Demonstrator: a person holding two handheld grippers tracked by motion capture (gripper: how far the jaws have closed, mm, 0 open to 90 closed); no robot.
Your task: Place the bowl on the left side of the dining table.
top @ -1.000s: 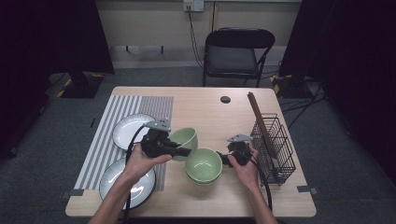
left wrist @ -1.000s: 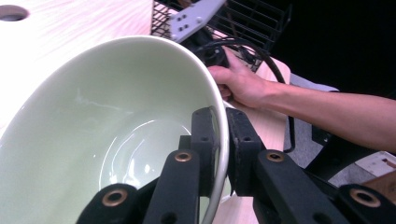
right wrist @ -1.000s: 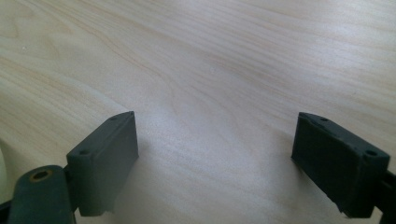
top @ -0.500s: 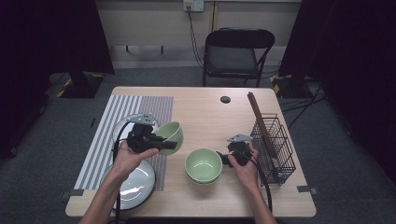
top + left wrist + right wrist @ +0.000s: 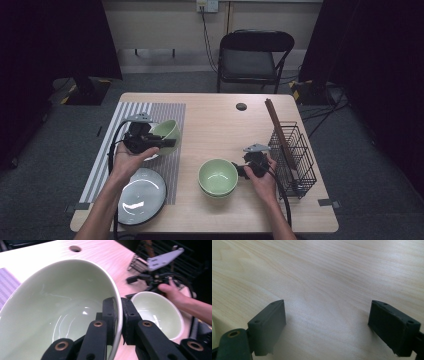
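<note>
1. Left gripper (image 5: 119,315) jaws are pinching the rim of a green bowl (image 5: 57,310), wall right between them, lifted off the tabletop (image 5: 215,122).
2. Right gripper (image 5: 327,325) jaws spread wide, just bare wood between them, stacked green bowls (image 5: 218,176) beside.

Green bowl (image 5: 57,312) cut off by left gripper view's edge

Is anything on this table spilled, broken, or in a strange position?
Nothing is spilled or broken. The one unusual thing: the left gripper holds a green bowl by its rim, tilted in the air over the striped mat. The other bowls sit stacked and upright.
</note>
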